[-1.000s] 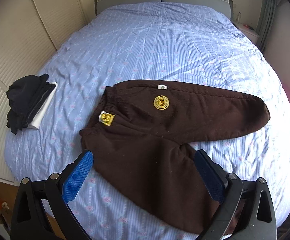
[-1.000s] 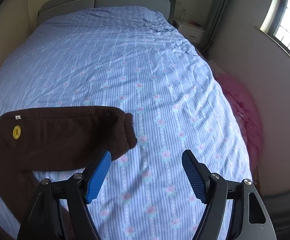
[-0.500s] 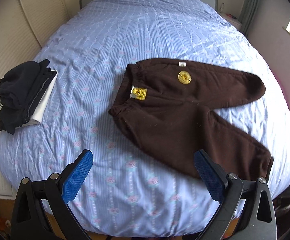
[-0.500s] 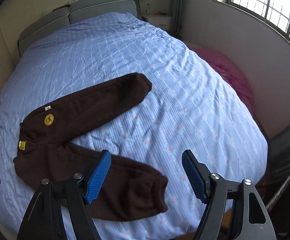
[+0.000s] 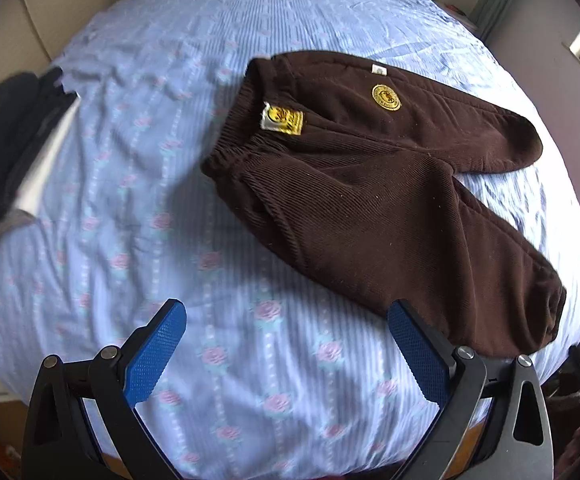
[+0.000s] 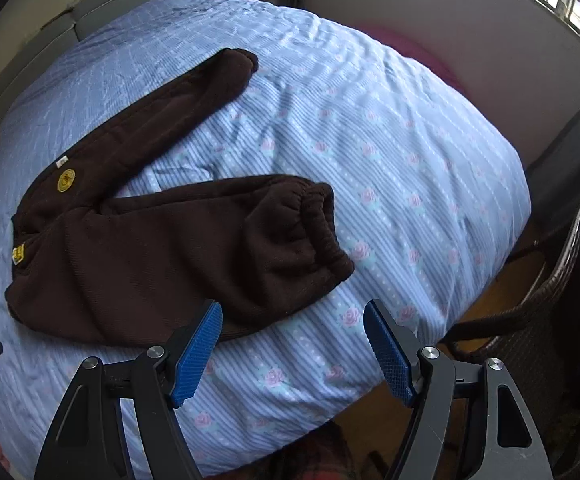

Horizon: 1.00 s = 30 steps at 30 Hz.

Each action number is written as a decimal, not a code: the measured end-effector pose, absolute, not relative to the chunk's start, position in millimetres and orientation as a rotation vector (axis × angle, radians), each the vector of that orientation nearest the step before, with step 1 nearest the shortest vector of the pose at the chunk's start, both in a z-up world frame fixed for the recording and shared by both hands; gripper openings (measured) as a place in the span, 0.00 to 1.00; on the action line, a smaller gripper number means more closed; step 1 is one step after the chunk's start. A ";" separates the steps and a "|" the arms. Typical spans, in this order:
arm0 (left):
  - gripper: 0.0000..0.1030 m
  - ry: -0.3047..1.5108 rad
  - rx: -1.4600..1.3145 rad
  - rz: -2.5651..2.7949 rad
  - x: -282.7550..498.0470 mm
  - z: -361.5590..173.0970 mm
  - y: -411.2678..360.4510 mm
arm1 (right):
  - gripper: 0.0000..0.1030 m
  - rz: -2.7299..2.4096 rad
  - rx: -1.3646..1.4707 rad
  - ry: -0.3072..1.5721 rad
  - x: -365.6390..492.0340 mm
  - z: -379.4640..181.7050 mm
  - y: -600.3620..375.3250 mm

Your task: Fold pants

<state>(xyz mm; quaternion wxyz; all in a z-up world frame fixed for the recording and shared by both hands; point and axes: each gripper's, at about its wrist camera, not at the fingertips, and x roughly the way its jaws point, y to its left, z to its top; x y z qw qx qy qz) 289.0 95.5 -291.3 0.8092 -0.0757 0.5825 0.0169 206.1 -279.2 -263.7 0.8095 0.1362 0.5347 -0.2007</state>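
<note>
Currently the brown pants (image 5: 370, 184) are lying flat on the blue flowered bed (image 5: 169, 160), with the waistband turned toward the left side of the bed and the two legs splaying apart toward the right edge. The left hand-held gripper (image 5: 285, 344) is hovering above the near edge of the bed with its blue pads spread wide and nothing between them; the cuff of the nearer leg is lying just beyond its right pad (image 5: 418, 352), not touching it as far as the view shows. The right hand-held gripper (image 6: 292, 344) is likewise hanging spread and empty over the near edge, its left pad (image 6: 195, 354) overlapping the hem side of the nearer leg in the view, though contact cannot be told. A dark pile of clothes (image 5: 5, 148) is sitting near the bed's left edge, well apart from the pants.
</note>
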 end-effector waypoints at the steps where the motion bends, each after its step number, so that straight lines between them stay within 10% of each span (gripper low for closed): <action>1: 1.00 1.252 -0.190 0.037 294.0 -300.4 93.7 | 0.71 -0.440 0.310 1.143 205.8 -272.7 -281.1; 15: 0.87 1.301 -0.240 -0.027 345.5 -386.8 77.1 | 0.71 -0.526 0.370 1.165 243.3 -368.4 -292.7; 21: 0.52 1.275 -0.172 -0.030 369.9 -377.4 50.7 | 0.69 -0.514 0.400 1.158 265.0 -378.4 -316.2; 26: 0.30 1.221 -0.199 -0.055 365.1 -337.6 53.8 | 0.18 -0.470 0.392 1.106 274.8 -340.9 -317.0; 30: 0.28 1.146 -0.186 -0.061 347.4 -292.6 57.6 | 0.15 -0.425 0.398 1.008 269.1 -276.9 -310.0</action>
